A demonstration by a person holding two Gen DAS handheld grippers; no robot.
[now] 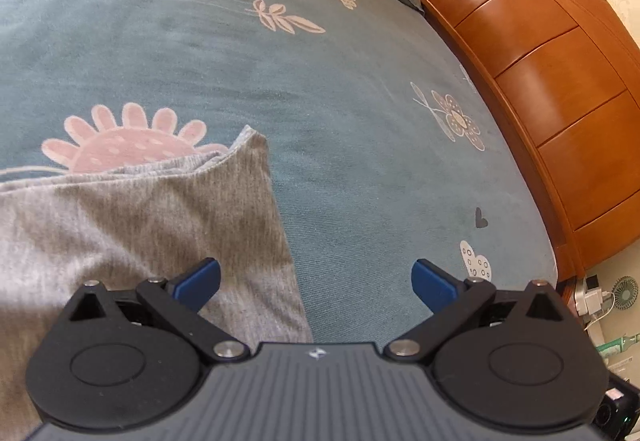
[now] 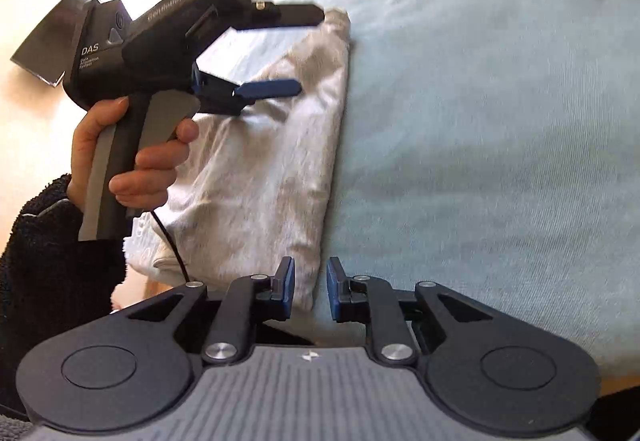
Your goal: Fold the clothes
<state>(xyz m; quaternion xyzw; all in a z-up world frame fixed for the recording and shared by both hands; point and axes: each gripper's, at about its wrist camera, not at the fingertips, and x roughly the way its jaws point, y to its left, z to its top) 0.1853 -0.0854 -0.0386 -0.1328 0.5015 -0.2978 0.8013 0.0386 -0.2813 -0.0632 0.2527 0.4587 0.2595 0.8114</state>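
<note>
A folded grey garment point(image 1: 152, 225) is lying on the blue flowered bed sheet point(image 1: 360, 145), well apart from the wooden headboard point(image 1: 540, 81). The left hand-held gripper point(image 1: 316, 283) is hovering released over its right edge. The right hand-held gripper point(image 2: 311, 291) is hanging slightly parted, grasping nothing, at the garment's near corner.

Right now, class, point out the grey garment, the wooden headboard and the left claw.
grey garment point(image 1: 152, 217): left wrist view, on its folded upper layer.
wooden headboard point(image 1: 532, 41): left wrist view, on a middle panel.
left claw point(image 2: 296, 53): right wrist view, between its fingertips.
</note>
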